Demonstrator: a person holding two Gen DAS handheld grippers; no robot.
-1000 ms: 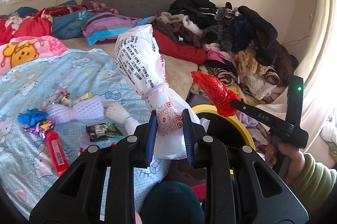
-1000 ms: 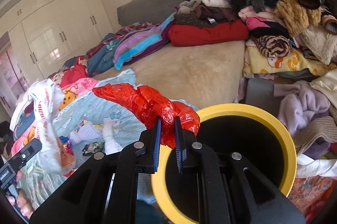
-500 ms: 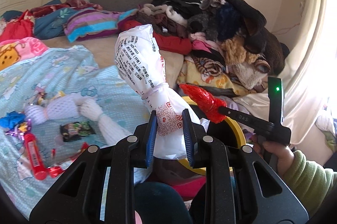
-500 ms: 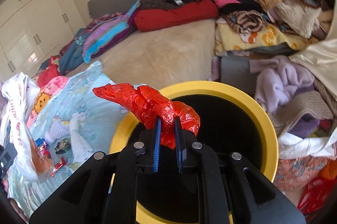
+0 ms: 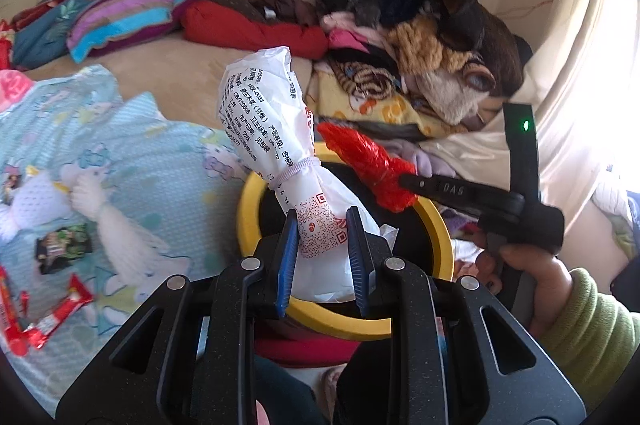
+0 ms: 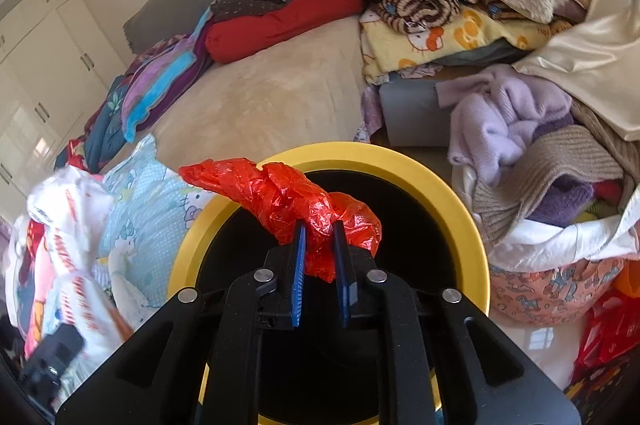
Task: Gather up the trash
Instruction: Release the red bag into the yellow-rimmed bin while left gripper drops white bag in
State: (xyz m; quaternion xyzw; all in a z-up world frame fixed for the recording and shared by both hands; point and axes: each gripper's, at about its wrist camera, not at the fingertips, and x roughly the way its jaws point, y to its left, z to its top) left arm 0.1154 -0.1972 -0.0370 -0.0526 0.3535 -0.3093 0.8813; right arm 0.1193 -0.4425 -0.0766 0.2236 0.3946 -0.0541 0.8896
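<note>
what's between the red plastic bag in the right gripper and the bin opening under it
Nothing. In the right wrist view the red plastic bag hangs from the right gripper over the yellow-rimmed bin.

The left gripper (image 5: pixel 322 257) tilts downward, its blue pads (image 5: pixel 287 259) clamped close together. The right gripper (image 6: pixel 321 267), gripped by a hand (image 5: pixel 534 279) in a green sleeve (image 5: pixel 588 329), angles down too — jaws narrow, pinching.

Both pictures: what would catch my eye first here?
A yellow-rimmed bin sits beside the bed, with two pieces of trash held over it. The right tool pinches a crumpled red plastic bag; the left tool grips a white printed bag.
</note>
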